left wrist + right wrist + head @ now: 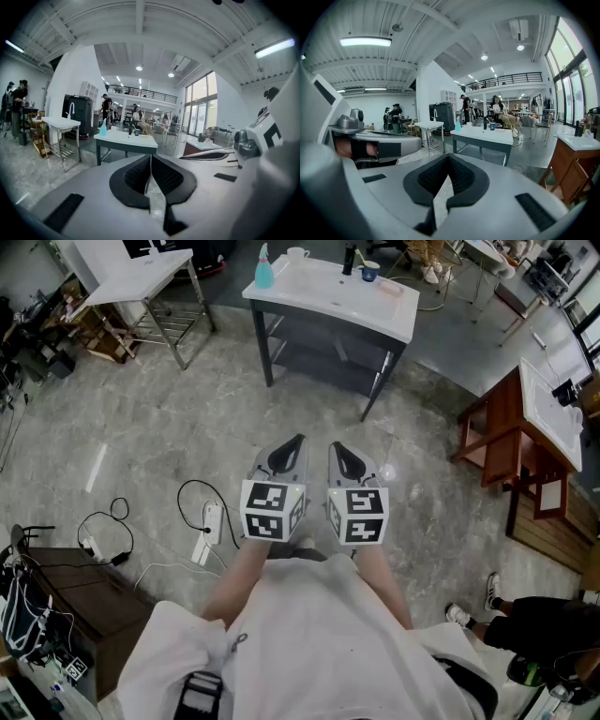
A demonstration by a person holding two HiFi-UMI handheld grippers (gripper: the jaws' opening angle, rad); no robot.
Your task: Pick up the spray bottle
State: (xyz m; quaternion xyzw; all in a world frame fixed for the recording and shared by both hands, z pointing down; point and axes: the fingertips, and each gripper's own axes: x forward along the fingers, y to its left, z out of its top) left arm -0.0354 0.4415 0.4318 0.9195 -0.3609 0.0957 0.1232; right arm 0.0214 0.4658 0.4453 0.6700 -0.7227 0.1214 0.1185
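The blue spray bottle [264, 268] stands upright on the left corner of the white table [375, 317], well ahead of me, with a white cup [297, 255] near it. My left gripper [297, 442] has its jaws pressed together on nothing. My right gripper [337, 448], just beside it, is closed and empty too. I judge the approach comes first: I walk up, spread the left jaws wide, then come in level on the bottle's body, keeping clear of the cup.
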